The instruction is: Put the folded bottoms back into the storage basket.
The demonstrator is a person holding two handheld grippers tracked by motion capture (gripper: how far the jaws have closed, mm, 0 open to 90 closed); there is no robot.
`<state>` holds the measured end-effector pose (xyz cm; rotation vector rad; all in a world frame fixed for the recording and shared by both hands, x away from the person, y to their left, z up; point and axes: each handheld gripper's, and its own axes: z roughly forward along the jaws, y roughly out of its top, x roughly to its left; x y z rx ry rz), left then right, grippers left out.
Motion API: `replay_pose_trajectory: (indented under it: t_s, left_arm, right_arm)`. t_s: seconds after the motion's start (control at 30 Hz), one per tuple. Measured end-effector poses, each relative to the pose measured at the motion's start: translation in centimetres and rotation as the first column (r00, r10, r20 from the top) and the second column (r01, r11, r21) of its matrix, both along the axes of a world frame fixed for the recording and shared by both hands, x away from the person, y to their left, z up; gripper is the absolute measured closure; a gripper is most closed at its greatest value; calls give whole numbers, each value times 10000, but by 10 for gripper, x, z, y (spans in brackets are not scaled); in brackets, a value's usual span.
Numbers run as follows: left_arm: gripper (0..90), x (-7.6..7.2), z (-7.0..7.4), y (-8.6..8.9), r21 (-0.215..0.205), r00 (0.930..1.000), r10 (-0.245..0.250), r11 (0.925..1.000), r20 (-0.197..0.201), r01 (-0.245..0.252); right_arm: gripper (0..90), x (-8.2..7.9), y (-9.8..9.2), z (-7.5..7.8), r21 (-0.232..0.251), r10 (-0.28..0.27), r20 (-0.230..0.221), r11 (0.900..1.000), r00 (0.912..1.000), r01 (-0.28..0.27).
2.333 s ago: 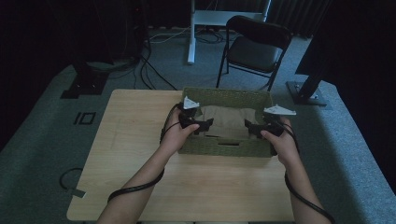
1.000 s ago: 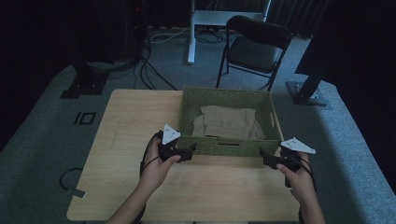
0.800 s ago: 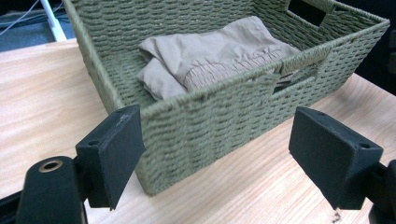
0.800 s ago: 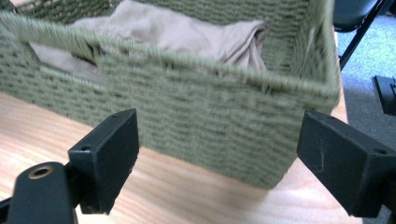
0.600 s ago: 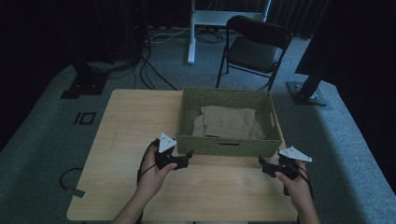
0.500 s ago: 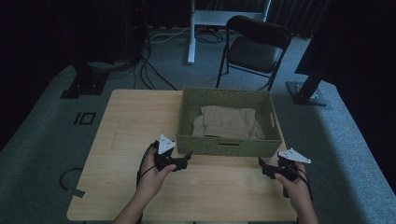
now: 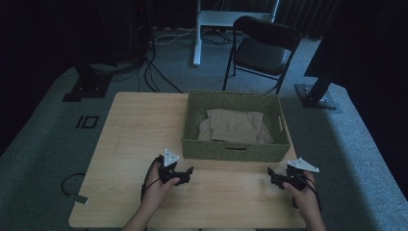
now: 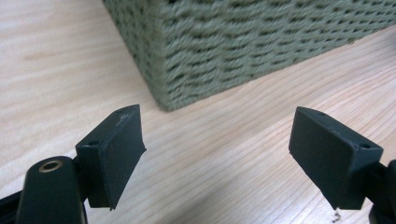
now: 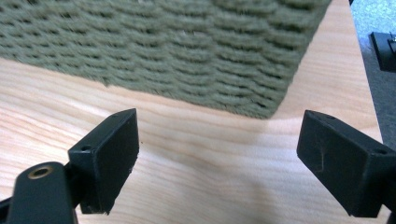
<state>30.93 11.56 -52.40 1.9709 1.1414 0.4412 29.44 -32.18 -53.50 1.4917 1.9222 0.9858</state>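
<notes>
Woven basket (image 7: 235,149), holding folded beige cloth (image 7: 235,126), long axis 9-to-3, on wooden tabletop (image 7: 139,125); grey carpet (image 7: 43,144), folding chair (image 7: 262,48) at 12. Left gripper (image 7: 185,174) and right gripper (image 7: 272,176) spread wide, empty.

A dim recording studio or lab. Black curtains close it in, cables (image 7: 159,72) trail over grey carpet (image 7: 43,139), and stand bases (image 7: 317,94) flank a lone wooden table (image 7: 139,125) and folding chair (image 7: 262,50)

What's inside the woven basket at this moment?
The green woven basket holds a folded tan cloth covering most of its floor. Anything under the cloth is hidden.
</notes>
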Motion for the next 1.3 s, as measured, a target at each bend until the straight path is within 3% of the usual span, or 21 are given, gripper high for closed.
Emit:
replay_pose_trajectory:
  t_s: [0.53, 0.6, 0.63, 0.7, 0.77, 0.87, 1.13, 1.3]
  left_arm:
    - [189, -2, -23, 17, 391, 9957, 910, 9951, -143, -904]
    - [189, -3, -26, 19, 615, 9949, 1001, 9932, -147, -991]
    - [190, -4, -26, 19, 649, 9935, 1101, 9920, -275, -1081]
    - [189, -5, -26, 20, 708, 9928, 1190, 9905, -141, -1177]
    - [189, -6, -26, 22, 890, 9904, 1377, 9867, -139, -1360]
    - [189, -8, -27, 22, 1408, 9831, 1804, 9746, -312, -1744]
    - [117, -9, -28, 21, 1483, 9673, 2491, 9594, -471, -2399]
    - [101, -8, -28, 21, 1463, 9625, 2673, 9550, -469, -2581]
  right_arm:
    - [126, 0, -1, -19, -418, -623, -629, 9973, 9961, 597]
    - [131, 0, -1, -20, -728, -993, -796, 9929, 9919, 936]
    - [134, 0, -1, -20, -714, -1157, -823, 9914, 9899, 1099]
    - [136, 0, -1, -21, -497, -1274, -950, 9912, 9873, 1231]
    - [137, 0, 0, -21, -503, -1311, -948, 9907, 9868, 1268]
    - [136, 0, 0, -21, -496, -1329, -954, 9904, 9865, 1287]
    - [128, 1, 0, -21, -505, -1337, -961, 9903, 9864, 1293]
    - [123, 1, 1, -21, -510, -1316, -970, 9906, 9865, 1271]
